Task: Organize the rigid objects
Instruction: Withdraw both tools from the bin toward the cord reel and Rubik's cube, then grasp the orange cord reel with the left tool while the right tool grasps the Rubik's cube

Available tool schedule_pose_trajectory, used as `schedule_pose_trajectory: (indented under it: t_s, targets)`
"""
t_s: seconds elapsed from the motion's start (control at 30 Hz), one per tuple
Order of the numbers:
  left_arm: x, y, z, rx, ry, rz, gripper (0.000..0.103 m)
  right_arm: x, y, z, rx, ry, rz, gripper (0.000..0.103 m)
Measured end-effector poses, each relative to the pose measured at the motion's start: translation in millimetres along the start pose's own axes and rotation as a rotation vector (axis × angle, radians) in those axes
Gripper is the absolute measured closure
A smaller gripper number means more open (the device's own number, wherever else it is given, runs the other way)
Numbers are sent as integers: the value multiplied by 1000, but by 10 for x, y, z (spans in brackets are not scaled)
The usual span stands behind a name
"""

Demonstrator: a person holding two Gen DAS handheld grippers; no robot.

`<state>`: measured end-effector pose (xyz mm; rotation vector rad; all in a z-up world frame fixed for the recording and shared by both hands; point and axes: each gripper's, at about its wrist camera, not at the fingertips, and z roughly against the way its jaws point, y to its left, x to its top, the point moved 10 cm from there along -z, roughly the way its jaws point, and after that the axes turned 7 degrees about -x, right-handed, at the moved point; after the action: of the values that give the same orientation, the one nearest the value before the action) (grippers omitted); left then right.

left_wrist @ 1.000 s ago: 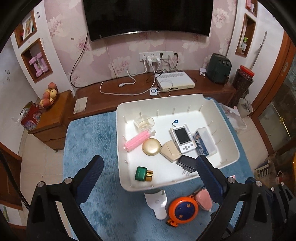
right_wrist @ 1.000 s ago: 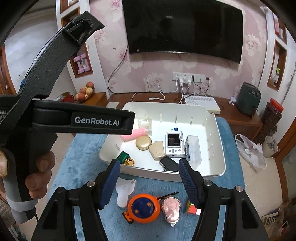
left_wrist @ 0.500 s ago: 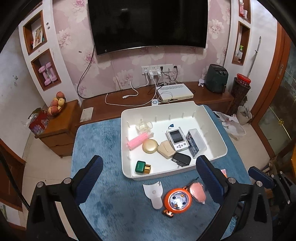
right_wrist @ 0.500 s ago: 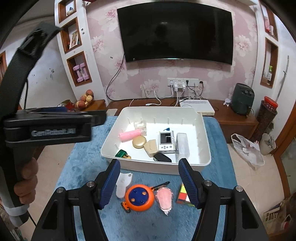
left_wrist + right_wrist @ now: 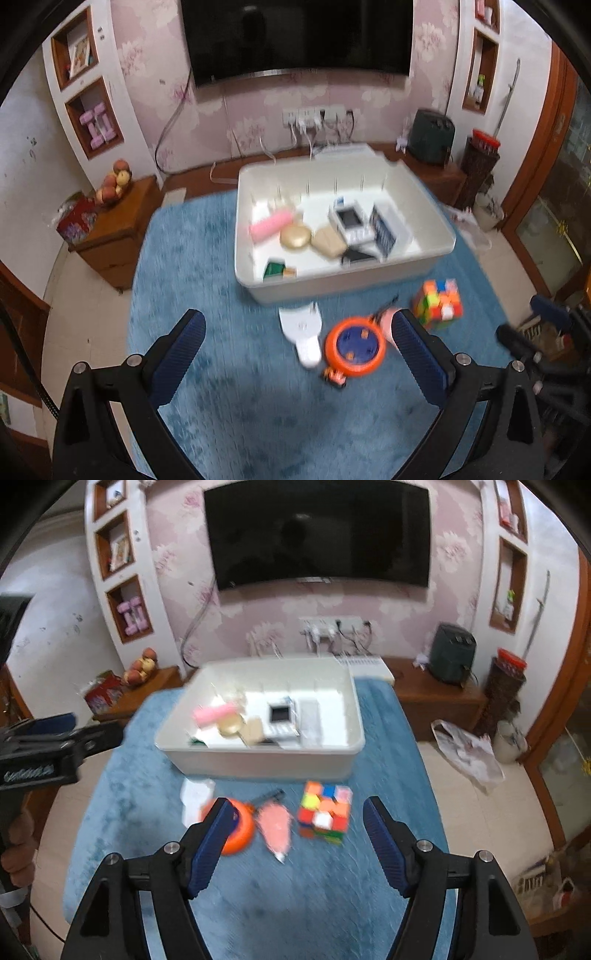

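Observation:
A white bin (image 5: 436, 254) (image 5: 258, 762) holding several small items stands on a blue rug (image 5: 221, 406) (image 5: 332, 904). In front of it lie a white flat piece (image 5: 301, 326) (image 5: 194, 797), an orange round reel (image 5: 354, 347) (image 5: 242, 829), a pink item (image 5: 275, 825) and a colourful puzzle cube (image 5: 439, 302) (image 5: 325, 812). My left gripper (image 5: 295, 362) is open and empty above the rug, before the reel. My right gripper (image 5: 295, 843) is open and empty, with the pink item and the cube between its fingers in view.
A wooden TV bench (image 5: 432, 173) with a white box and cables runs behind the bin. A wooden side cabinet (image 5: 118, 225) with fruit stands at left. A dark appliance (image 5: 452, 653) and a plastic bag (image 5: 467, 753) are at right.
Both grippers have pulled back and away from the bin. The puzzle cube has come into both views. Both frames are now motion-blurred.

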<state>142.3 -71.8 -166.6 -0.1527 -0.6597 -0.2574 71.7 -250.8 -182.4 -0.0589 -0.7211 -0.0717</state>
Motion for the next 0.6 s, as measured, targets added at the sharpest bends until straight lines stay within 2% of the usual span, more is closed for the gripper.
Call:
schedule_pose_trajectory:
  t_s: [0.1,0.3,0.6]
  targets:
    - [-249,15,-176,-3,58,2,2,-207,-111,-168,-18,53,-16,29]
    - [-568,-72,-423,-30,126,-5,2,-560,-198,-469,-21,135,-38,29]
    - [-628,-357,-908,-60,187,-132,2,-707,-241,-737,-15,185,-83,29]
